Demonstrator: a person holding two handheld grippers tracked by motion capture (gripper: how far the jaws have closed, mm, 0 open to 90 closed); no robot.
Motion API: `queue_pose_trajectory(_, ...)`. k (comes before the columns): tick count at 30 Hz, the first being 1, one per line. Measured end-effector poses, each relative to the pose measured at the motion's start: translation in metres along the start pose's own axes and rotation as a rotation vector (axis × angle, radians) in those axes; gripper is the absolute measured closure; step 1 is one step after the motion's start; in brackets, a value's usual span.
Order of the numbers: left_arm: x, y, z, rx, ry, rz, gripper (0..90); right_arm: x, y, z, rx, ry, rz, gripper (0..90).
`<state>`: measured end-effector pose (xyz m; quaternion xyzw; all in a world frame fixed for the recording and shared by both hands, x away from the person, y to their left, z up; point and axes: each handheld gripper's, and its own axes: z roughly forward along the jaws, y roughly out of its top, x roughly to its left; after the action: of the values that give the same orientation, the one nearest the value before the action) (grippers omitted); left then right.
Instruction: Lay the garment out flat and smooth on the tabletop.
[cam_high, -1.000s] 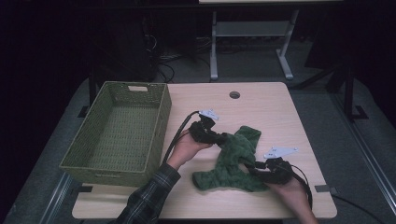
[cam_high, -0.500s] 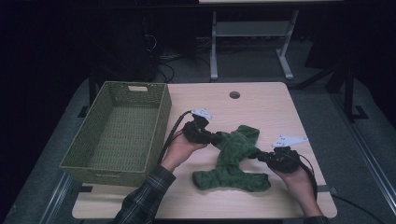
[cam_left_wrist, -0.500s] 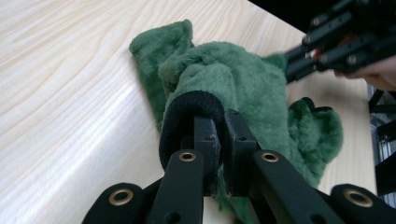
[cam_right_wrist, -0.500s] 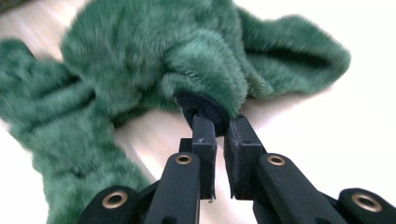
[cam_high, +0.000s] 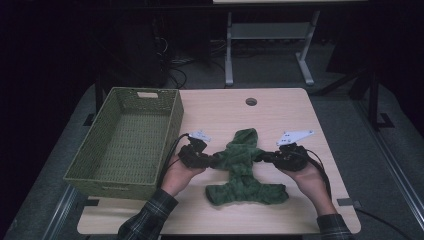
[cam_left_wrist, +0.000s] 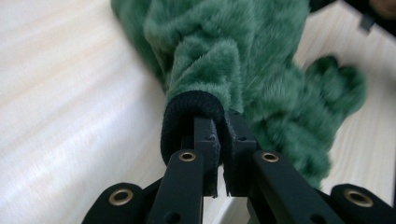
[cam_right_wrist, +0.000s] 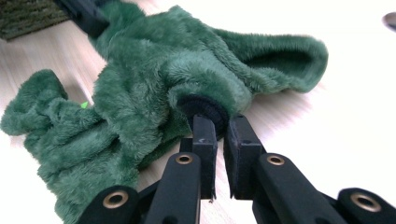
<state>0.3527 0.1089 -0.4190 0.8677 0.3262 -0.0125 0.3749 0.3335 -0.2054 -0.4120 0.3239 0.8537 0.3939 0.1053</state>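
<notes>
Both hands have spread apart; your right gripper (cam_high: 265, 157) has just been closing on one black cuff (cam_right_wrist: 203, 108) of the fleece (cam_high: 244, 165) on the table (cam_high: 220, 107), left gripper (cam_high: 214, 161) pinching the other. Thin bites — pull harder and a cuff may slip out.

High view overhead; gripper views close on garment (cam_high: 243, 165).

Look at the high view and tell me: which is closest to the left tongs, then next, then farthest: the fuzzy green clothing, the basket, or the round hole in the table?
From the left tongs:
1. Fuzzy green clothing, gripped by its cuff, to the right.
2. Basket, just left.
3. Round hole, at the table's far edge.
</notes>
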Motion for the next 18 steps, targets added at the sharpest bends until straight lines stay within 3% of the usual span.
queue_pose_trajectory(2,0.003,-0.004,0.007,0.046,0.015,0.012,85.3,-0.002,0.0,0.005,0.017,0.004,0.008,83.2)
queue_pose_trajectory(6,0.006,-0.01,0.019,0.09,0.036,-0.014,85.2,-0.01,-0.006,0.019,0.056,0.017,0.024,83.1)
queue_pose_trajectory(8,0.009,-0.011,0.023,0.123,0.055,0.01,85.0,-0.013,-0.01,0.024,0.073,0.024,0.035,83.1)
queue_pose_trajectory(10,0.009,-0.013,0.028,0.115,0.056,-0.009,84.5,-0.014,-0.016,0.029,0.078,0.021,0.044,83.0)
queue_pose_trajectory(14,0.008,-0.013,0.031,0.129,0.076,0.025,77.4,-0.018,-0.023,0.037,0.112,0.021,0.065,81.1)
queue_pose_trajectory(18,0.004,-0.009,0.022,0.104,0.08,0.022,63.9,-0.019,-0.023,0.035,0.108,0.024,0.073,68.3)
